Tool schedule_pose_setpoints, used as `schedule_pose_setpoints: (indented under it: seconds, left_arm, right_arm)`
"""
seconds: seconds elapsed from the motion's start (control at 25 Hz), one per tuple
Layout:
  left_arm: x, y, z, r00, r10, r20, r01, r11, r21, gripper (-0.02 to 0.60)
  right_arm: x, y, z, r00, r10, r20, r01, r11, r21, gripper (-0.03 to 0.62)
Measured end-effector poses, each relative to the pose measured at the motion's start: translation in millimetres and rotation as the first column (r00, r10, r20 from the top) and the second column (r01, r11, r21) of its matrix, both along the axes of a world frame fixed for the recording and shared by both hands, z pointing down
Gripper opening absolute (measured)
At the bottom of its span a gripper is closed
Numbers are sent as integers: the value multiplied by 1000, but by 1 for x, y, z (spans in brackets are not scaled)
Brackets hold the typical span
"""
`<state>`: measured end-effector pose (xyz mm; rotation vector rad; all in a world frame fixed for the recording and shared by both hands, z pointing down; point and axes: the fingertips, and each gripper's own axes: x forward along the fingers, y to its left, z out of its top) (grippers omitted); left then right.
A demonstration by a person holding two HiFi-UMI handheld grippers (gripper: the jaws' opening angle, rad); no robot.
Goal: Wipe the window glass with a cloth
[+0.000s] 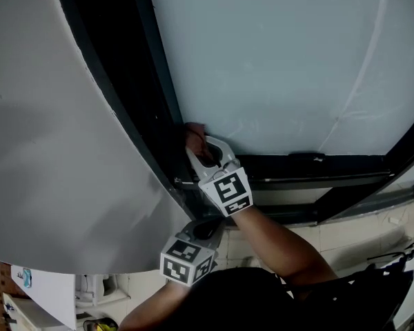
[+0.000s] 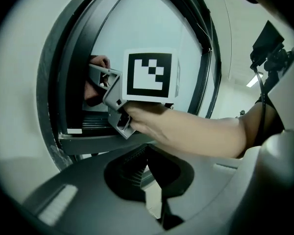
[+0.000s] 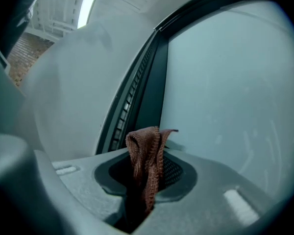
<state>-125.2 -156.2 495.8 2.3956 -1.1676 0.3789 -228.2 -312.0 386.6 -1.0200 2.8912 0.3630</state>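
Cloth (image 3: 147, 165): reddish-brown, knitted or terry weave, bunched into a narrow upright fold.
- Judged light, soft and limp. It should conform to a flat pane but will not push by itself, so any pressure must come from the gripper behind it.
- Only a short tuft stands proud of the jaws, so the wiping area is small.
- A hold lower on the bunch, leaving more fabric free, would probably cover more glass.

Right gripper (image 1: 208, 152): jaws closed tight on the cloth, which is pinched mid-fold. The cloth tip sits at the lower-left corner of the window glass (image 1: 283, 61), just beside the dark frame (image 1: 159, 81). I cannot tell whether it is in contact with the pane.

Left gripper (image 1: 205, 230): hangs below and behind the right one. Its jaws are drawn together with nothing between them.

Glass: rigid, smooth, probably slippery and fragile under a hard gripper edge. A faint pale line (image 1: 359, 81) crosses the right part; whether streak, scratch or reflection is unclear.

Surroundings and obstructions:
- The frame's ribbed channel (image 3: 127, 111) runs along the left side of the pane.
- The bottom rail (image 1: 310, 164) closes off the lower edge.
- The grey wall (image 1: 48, 150) lies beyond the frame on the left.
- In this corner the frame members leave little room, so the gripper body risks knocking them before the cloth reaches the very edge.
- The rest of the pane looks unobstructed.
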Motion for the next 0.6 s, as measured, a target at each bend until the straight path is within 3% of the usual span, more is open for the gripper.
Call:
schedule_pose_setpoints:
  seconds: [0.16, 0.36, 0.6]
  left_arm:
    - [-6, -3, 0, 1000, -10, 0, 10, 1000, 1, 17]
    - [2, -9, -1, 1000, 9, -5, -9, 1000, 3, 17]
    - [20, -12, 1, 999, 48, -6, -48, 999, -1, 17]
  right_arm:
    - [11, -21, 10, 998, 66, -25, -67, 997, -30, 77]
    - [20, -24, 14, 992, 87, -90, -86, 996, 18, 77]
    - [48, -26, 22, 985, 138, -105, -137, 990, 14, 77]
